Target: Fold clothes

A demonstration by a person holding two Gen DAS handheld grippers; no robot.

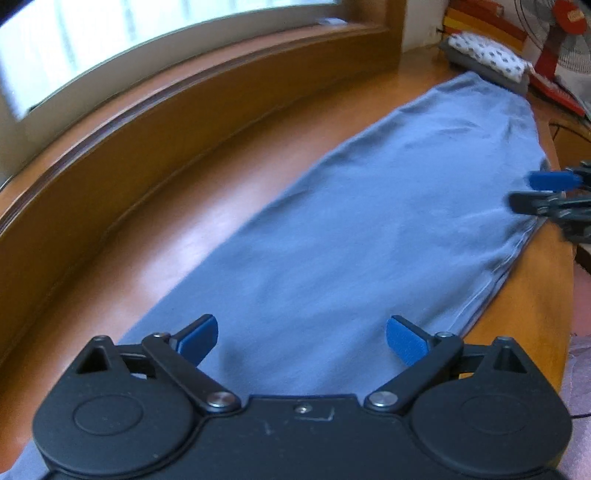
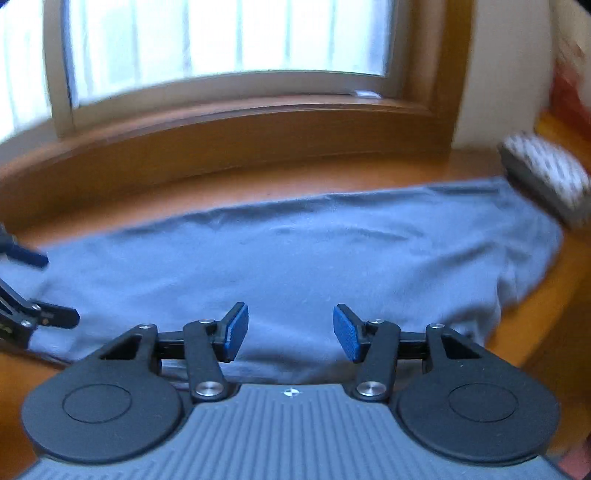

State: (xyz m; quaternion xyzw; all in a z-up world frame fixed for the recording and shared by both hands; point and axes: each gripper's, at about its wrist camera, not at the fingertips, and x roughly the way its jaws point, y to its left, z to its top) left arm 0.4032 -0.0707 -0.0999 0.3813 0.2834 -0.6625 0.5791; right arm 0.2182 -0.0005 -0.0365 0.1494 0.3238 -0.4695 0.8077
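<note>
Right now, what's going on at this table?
A person is folding clothes with hand-held tongs. A blue garment lies flat in a long strip on the wooden table. The left tongs and right tongs both hover open over it, gripping nothing. A folded stack of clothes sits at the far end.

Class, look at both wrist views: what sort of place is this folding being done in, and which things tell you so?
Probably a room in a home: a blue-grey garment lies on a polished wooden table under a wood-framed window, with a folded spotted white cloth and a red electric fan nearby.
</note>
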